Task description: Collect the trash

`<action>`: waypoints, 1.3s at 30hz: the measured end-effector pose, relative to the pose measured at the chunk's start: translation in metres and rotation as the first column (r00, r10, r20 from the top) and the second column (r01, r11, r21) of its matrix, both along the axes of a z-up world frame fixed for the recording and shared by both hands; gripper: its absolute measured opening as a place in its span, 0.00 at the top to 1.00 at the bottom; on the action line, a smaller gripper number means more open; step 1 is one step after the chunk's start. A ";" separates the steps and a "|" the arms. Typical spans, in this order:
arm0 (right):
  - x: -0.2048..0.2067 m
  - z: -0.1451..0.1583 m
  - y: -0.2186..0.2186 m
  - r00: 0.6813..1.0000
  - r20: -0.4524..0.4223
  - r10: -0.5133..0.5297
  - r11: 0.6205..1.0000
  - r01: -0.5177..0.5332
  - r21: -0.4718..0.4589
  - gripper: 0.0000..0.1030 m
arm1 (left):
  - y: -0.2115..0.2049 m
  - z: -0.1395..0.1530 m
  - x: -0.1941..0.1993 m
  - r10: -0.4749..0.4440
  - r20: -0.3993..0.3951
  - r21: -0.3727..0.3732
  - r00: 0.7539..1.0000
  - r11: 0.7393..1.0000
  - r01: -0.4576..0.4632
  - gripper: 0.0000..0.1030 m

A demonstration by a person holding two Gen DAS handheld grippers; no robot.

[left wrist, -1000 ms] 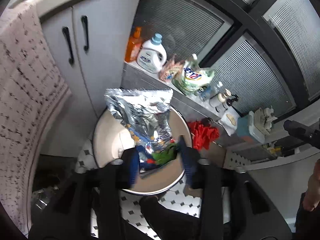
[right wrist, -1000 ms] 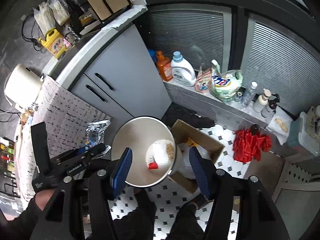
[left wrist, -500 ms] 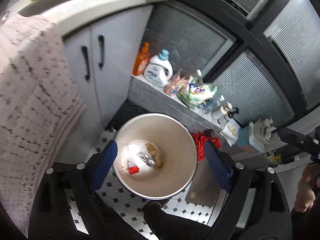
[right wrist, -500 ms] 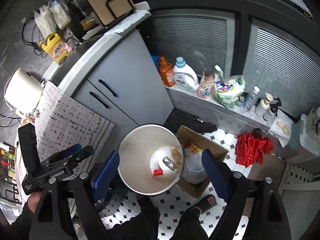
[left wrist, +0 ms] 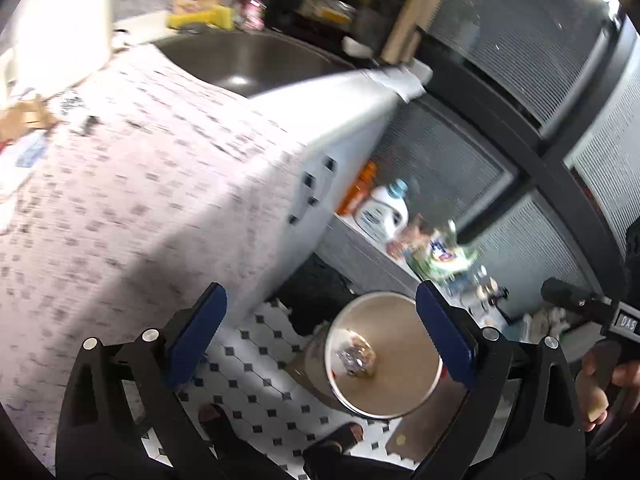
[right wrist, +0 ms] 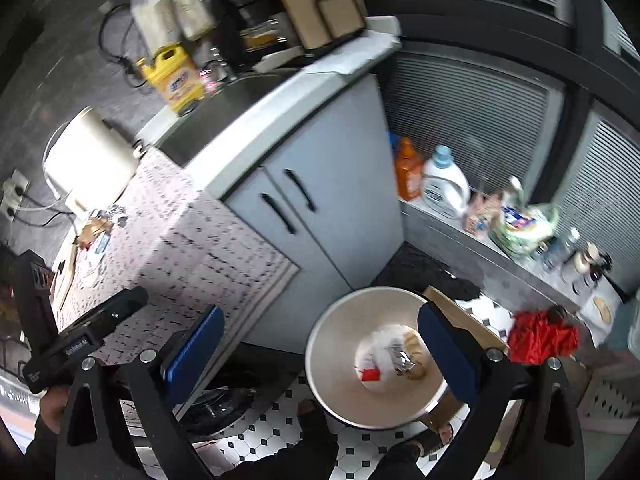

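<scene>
The desk [right wrist: 188,236], covered by a speckled cloth, fills the left of both views and runs far toward a dark sink [left wrist: 248,60]; pale cupboard doors [right wrist: 320,216] stand below it. On the tiled floor [right wrist: 256,436] to the near right stands the round metal bin [right wrist: 340,360], its mouth up. At its bottom lie a crumpled foil wrapper [right wrist: 401,361], a small red scrap [right wrist: 371,375] and a brownish lump on white paper — trash already in. More litter seems to lie on the far left end of the desk, beside a white kettle [right wrist: 90,164]: brown paper scraps [right wrist: 92,230], too blurred to name closer. The left tongs [left wrist: 320,326] are opening, almost at full spread, with nothing between the blue pads. The right tongs [right wrist: 320,350] are likewise opening wide and bare; the bin shows in the gap but well below them, untouched. The coming move, I judge, turns on this: the desk litter lies up and to the far left of both tongs, away from the bin — and the left tongs, already looking across the cloth, appear the nearer. The scraps' long axis cannot be told from here.
</scene>
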State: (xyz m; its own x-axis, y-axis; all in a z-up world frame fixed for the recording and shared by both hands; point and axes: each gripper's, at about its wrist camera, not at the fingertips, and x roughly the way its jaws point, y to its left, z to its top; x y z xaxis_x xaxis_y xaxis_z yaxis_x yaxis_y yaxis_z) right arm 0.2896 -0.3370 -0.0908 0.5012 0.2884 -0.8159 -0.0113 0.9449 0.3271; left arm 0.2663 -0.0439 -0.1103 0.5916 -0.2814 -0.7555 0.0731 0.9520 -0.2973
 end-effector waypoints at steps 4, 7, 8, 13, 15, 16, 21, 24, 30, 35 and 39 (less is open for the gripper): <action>0.012 0.008 0.034 0.999 0.021 0.041 0.999 -0.041 0.003 0.08 | 0.038 0.012 -0.004 0.067 0.033 0.004 0.997 0.998 -0.068 0.08; 0.020 0.014 0.059 0.997 0.039 0.072 0.997 -0.072 0.003 0.08 | 0.067 0.018 -0.007 0.114 0.053 0.001 0.992 0.993 -0.114 0.08; 0.023 0.017 0.068 0.996 0.045 0.083 0.997 -0.083 0.003 0.08 | 0.077 0.020 -0.008 0.128 0.060 0.002 0.990 0.992 -0.128 0.08; 0.035 0.024 0.111 0.989 0.066 0.129 0.991 -0.130 0.006 0.08 | 0.126 0.031 -0.012 0.203 0.097 0.001 0.974 0.979 -0.204 0.08; 0.040 0.025 0.129 0.987 0.068 0.144 0.989 -0.144 0.008 0.08 | 0.144 0.034 -0.016 0.231 0.110 -0.002 0.967 0.973 -0.232 0.08; 0.043 0.026 0.138 0.986 0.069 0.150 0.988 -0.151 0.011 0.08 | 0.154 0.036 -0.017 0.244 0.117 -0.002 0.963 0.969 -0.246 0.08; 0.051 0.027 0.181 0.980 0.081 0.180 0.983 -0.182 0.012 0.08 | 0.204 0.040 -0.023 0.296 0.147 0.000 0.944 0.954 -0.300 0.08; 0.059 0.028 0.208 0.977 0.097 0.192 0.981 -0.194 0.009 0.08 | 0.237 0.041 -0.023 0.326 0.167 0.002 0.930 0.944 -0.331 0.08; 0.076 0.025 0.266 0.972 0.123 0.198 0.979 -0.201 0.012 0.08 | 0.299 0.042 -0.016 0.361 0.192 -0.007 0.912 0.930 -0.367 0.08; 0.089 0.025 0.306 0.970 0.132 0.203 0.978 -0.206 0.010 0.08 | 0.338 0.040 -0.006 0.374 0.183 -0.011 0.909 0.925 -0.379 0.08; 0.098 0.028 0.334 0.963 0.139 0.232 0.973 -0.232 -0.017 0.11 | 0.363 0.039 0.005 0.372 0.189 -0.021 0.909 0.927 -0.375 0.08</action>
State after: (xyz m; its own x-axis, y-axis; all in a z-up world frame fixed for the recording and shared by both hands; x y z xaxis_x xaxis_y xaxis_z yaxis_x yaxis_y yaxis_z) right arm 0.3874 -0.0028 -0.0623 0.5294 0.4097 -0.7429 -0.2752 0.9112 0.3064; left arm 0.2709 0.3189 -0.0709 0.7816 -0.0015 -0.6238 -0.2362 0.9248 -0.2982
